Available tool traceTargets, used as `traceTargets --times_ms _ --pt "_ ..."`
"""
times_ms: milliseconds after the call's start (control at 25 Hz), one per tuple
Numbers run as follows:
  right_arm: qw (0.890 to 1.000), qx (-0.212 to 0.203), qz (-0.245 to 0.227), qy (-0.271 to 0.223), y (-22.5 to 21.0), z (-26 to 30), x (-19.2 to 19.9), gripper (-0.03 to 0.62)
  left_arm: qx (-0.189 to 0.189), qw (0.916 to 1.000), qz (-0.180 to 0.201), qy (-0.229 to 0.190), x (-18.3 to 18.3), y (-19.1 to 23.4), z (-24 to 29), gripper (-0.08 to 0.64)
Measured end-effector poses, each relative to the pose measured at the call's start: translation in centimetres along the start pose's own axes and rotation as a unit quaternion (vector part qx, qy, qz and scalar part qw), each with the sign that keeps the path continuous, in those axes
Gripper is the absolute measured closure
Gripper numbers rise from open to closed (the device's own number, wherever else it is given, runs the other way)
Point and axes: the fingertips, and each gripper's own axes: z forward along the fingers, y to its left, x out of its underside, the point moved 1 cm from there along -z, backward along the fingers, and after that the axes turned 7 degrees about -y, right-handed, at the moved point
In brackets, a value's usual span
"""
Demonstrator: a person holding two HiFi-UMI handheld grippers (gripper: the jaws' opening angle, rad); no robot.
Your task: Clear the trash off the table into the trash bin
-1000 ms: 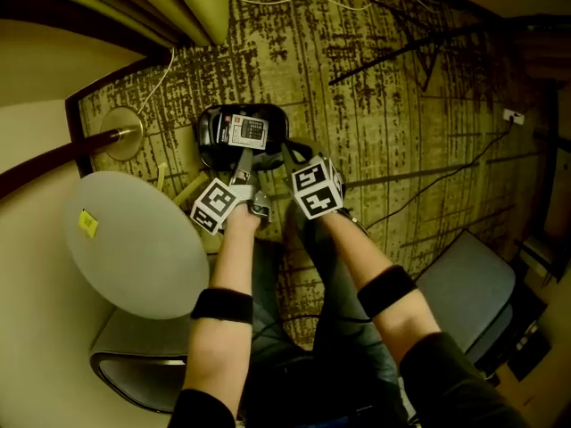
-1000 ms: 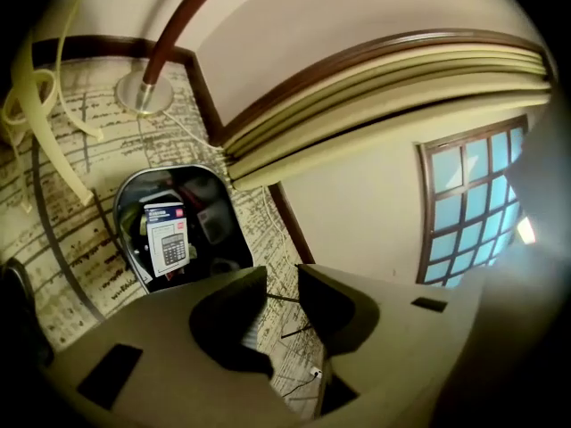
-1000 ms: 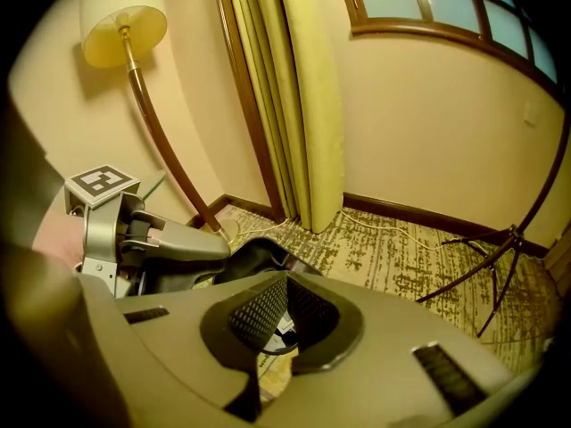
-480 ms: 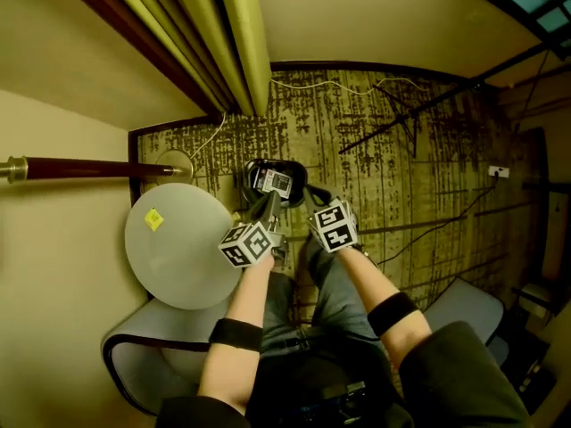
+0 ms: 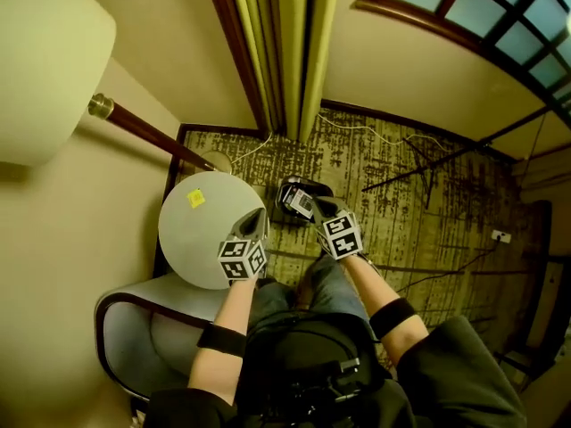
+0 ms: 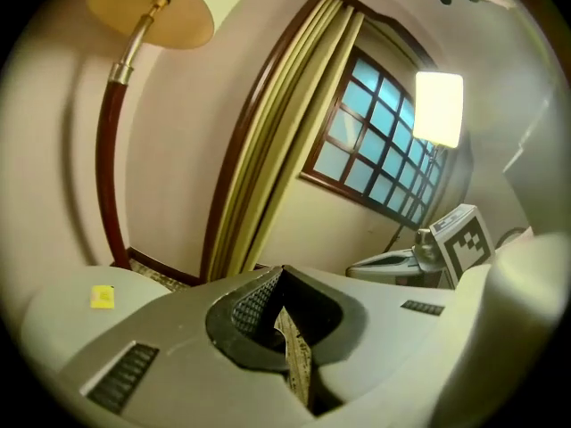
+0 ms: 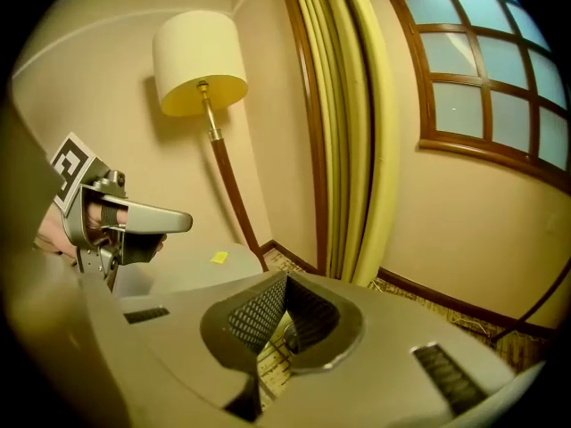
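Both tools are empty: the left gripper [image 5: 252, 224] and the right gripper [image 5: 323, 208] have their jaws pressed together on nothing, one above the table's edge, the other near the bin. The trash bin [image 5: 299, 199] stands on the carpet just beside the round table [image 5: 201, 252], with pale litter showing inside it, so most of the clearing looks done. What seems left is one small yellow scrap [image 5: 195, 199] on the tabletop, if it counts as trash.
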Motion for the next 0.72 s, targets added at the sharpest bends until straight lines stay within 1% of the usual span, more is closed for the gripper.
traceTargets --times_ms 160,240,400,480,560,720 --pt "0.998 -0.050 -0.034 -0.002 4.8 1.5 -2.5 0.592 -0.044 0.9986 0.028 -0.010 -1.2 2.7 -4.3 0.560" --pt "0.996 -0.073 -0.052 -0.002 7.3 2.3 -2.8 0.592 -0.069 0.9970 0.032 -0.018 -1.2 4.4 -6.5 0.560" --pt "0.989 -0.124 -0.077 0.001 13.1 3.0 -4.2 0.592 -0.114 0.9929 0.019 -0.028 -1.6 6.9 -11.0 0.560" --pt "0.985 -0.149 -0.087 0.001 16.0 3.3 -4.7 0.592 -0.140 0.9893 0.017 -0.038 -1.4 8.6 -13.3 0.560" --pt "0.981 -0.169 -0.098 0.004 18.6 3.7 -4.4 0.592 -0.163 0.9856 0.012 -0.044 -0.7 10.4 -15.6 0.560" --pt "0.973 -0.200 -0.119 0.009 22.7 4.1 -3.8 0.592 -0.194 0.9797 -0.002 -0.051 0.1 12.6 -19.6 0.560"
